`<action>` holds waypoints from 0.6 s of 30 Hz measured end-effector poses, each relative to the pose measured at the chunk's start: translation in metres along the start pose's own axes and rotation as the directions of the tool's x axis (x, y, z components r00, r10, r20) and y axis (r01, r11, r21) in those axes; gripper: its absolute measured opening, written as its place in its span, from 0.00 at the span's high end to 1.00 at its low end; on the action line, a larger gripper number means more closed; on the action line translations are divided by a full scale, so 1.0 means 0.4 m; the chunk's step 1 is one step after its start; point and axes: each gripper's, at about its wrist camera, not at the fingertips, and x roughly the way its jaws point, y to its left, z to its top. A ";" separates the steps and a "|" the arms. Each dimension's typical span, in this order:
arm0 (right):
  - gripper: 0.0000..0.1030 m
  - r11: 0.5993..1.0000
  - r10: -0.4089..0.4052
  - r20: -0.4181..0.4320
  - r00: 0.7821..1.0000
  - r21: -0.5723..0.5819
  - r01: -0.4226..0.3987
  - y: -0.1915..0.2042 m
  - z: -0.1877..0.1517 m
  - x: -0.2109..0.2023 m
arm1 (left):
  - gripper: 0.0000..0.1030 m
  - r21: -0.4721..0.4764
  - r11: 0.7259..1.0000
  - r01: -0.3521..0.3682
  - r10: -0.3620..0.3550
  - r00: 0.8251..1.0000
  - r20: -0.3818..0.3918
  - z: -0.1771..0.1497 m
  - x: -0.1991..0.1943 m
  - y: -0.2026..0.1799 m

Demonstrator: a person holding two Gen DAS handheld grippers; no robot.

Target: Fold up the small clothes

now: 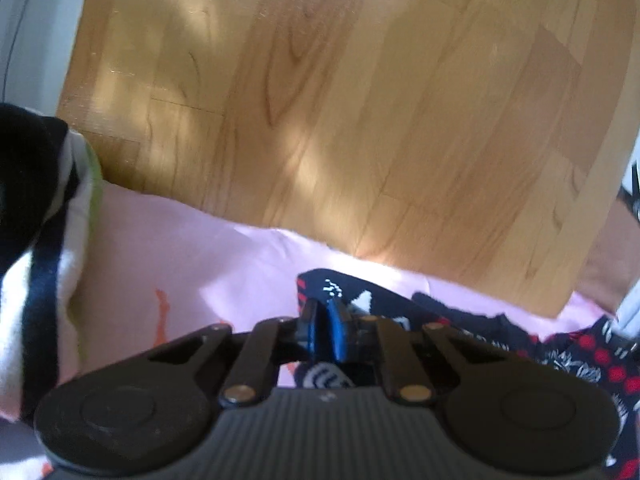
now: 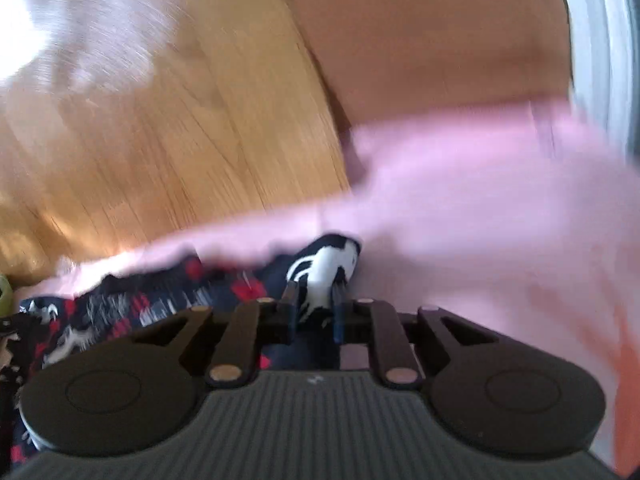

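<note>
Navy patterned garment (image 1: pixel 472 320), dark with red and white motifs, is lying bunched on a pink cloth (image 1: pixel 192 264) spread over the near part of the wooden surface (image 1: pixel 320 100), and both grippers are sitting right at its edge. Its long axis is running across the left wrist view, from the left gripper (image 1: pixel 326 322) out toward the right. That gripper's jaws are standing nearly together and appear to be pinching a folded-up edge of the fabric. In the right wrist view, which is blurred, the same garment (image 2: pixel 168 300) is trailing away to the left, and the right gripper (image 2: pixel 316 300) is closing narrowly on a white-printed corner of it, cloth filling the small gap between the pads. Each hand therefore seems to be holding one end of the piece. A striped black and white item (image 1: pixel 44 240) is resting at the left edge.
</note>
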 end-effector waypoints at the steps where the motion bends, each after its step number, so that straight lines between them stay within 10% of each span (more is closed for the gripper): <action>1: 0.82 1.000 0.031 0.056 0.998 -0.009 -0.030 0.009 0.006 -0.005 | 0.93 -0.007 1.000 -0.007 0.007 1.000 -0.005 0.000 0.002 0.004; 3: 0.78 0.998 0.032 0.066 0.997 -0.060 -0.028 0.033 0.006 0.023 | 0.93 -0.018 1.000 -0.012 0.012 1.000 -0.021 0.000 0.010 0.011; 6: 0.66 0.972 -0.131 -0.164 0.978 -0.214 0.094 0.049 -0.049 0.150 | 0.93 -0.033 0.999 -0.005 0.004 1.000 -0.028 0.003 0.010 0.018; 11: 0.63 0.990 -0.091 -0.021 0.996 -0.114 0.088 0.053 -0.030 0.052 | 0.84 -0.056 0.998 -0.012 0.010 0.999 -0.038 0.007 0.011 0.019; 15: 0.62 0.983 0.098 -0.050 0.994 -0.148 -0.105 0.171 -0.014 0.015 | 0.66 -0.150 0.989 -0.013 0.015 1.000 0.010 0.023 -0.013 0.047; 18: 0.60 0.909 0.311 -0.199 0.929 -0.224 -0.352 0.347 -0.048 0.036 | 0.63 -0.193 0.981 0.014 -0.007 0.999 0.034 0.033 -0.030 0.071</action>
